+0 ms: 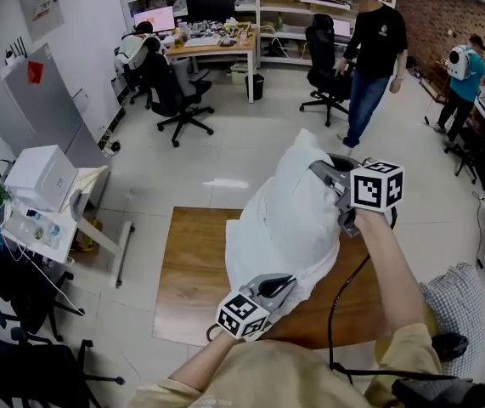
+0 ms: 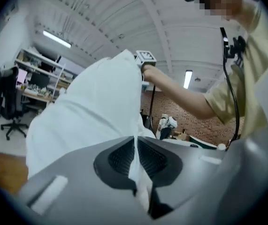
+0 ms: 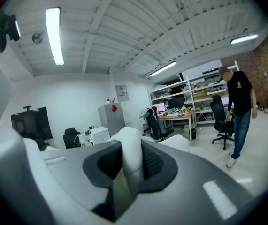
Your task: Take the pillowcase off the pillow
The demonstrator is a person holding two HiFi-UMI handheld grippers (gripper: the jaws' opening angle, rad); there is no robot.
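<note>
A white pillow in its white pillowcase [image 1: 286, 219] hangs tilted in the air above a wooden table [image 1: 193, 266]. My right gripper [image 1: 325, 177] is shut on a thick fold of white cloth [image 3: 130, 137] at the upper end; in the right gripper view the pads [image 3: 153, 163] squeeze that fold. At the lower end, my left gripper [image 1: 281, 284] is shut on a thin edge of the pillowcase [image 2: 91, 111]. In the left gripper view the cloth runs up from between the left gripper [image 2: 136, 146] pads towards the right gripper's marker cube [image 2: 145, 56]. Whether pillow filling is caught in either grip is hidden.
A person [image 1: 374, 45] stands on the tiled floor beyond the table, another with a backpack [image 1: 465, 75] at far right. Office chairs [image 1: 174, 96] and desks fill the back. A white machine [image 1: 42, 177] sits on a cart at left. A checked cloth [image 1: 459, 300] lies at right.
</note>
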